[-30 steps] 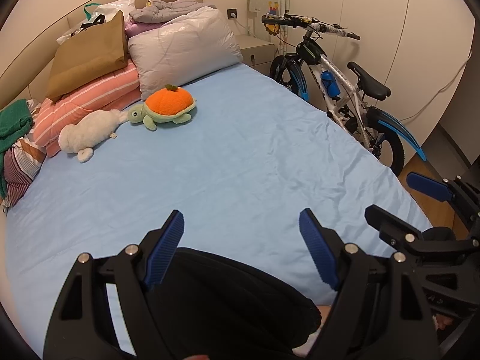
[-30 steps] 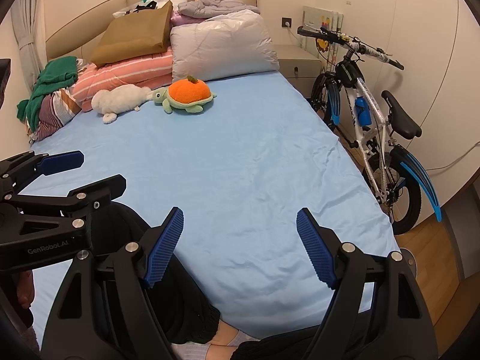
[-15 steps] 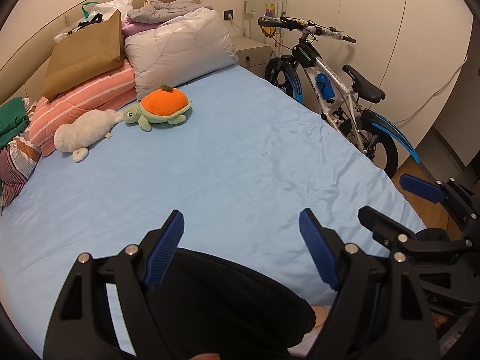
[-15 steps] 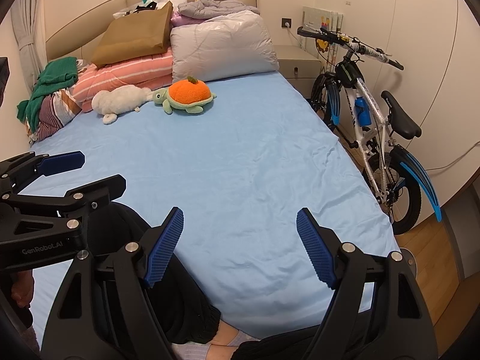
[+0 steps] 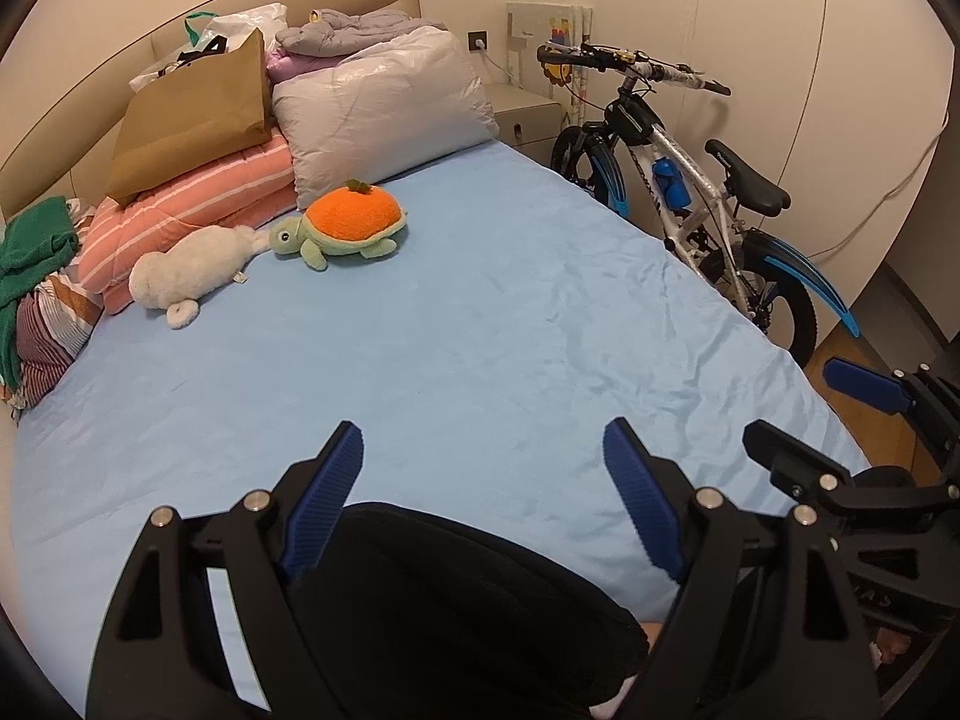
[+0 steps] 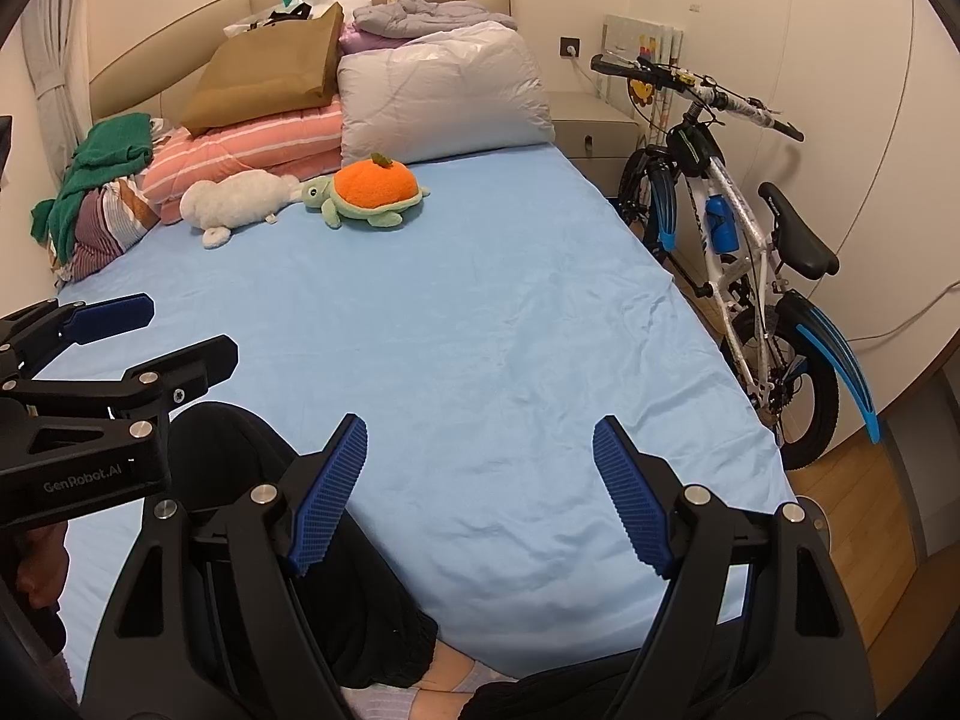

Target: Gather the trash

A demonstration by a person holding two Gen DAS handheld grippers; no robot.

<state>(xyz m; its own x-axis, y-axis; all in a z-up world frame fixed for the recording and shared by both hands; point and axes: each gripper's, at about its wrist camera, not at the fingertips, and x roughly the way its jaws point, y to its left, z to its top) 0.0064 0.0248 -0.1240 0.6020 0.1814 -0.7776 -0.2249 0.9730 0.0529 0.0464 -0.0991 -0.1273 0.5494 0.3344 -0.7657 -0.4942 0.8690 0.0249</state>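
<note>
A bedroom: a bed [image 5: 480, 324] with a light blue sheet fills most of both views, with a beige headboard and cream walls behind. At its head lie a pale quilted pillow [image 5: 384, 114], a pink striped quilt [image 5: 198, 204], a brown paper bag [image 5: 192, 120] with a white plastic bag [image 5: 240, 24] behind it, a white plush [image 5: 192, 267] and an orange-shelled turtle plush [image 5: 348, 222]. A bicycle [image 5: 690, 192] stands along the bed's right side. The left gripper [image 5: 483, 504] and right gripper [image 6: 480, 492] are held level over the foot of the bed, side by side, pointing toward the headboard; both have their blue fingers [image 6: 330, 492] spread wide with nothing between them. No loose trash is clear to see on the sheet.
</note>
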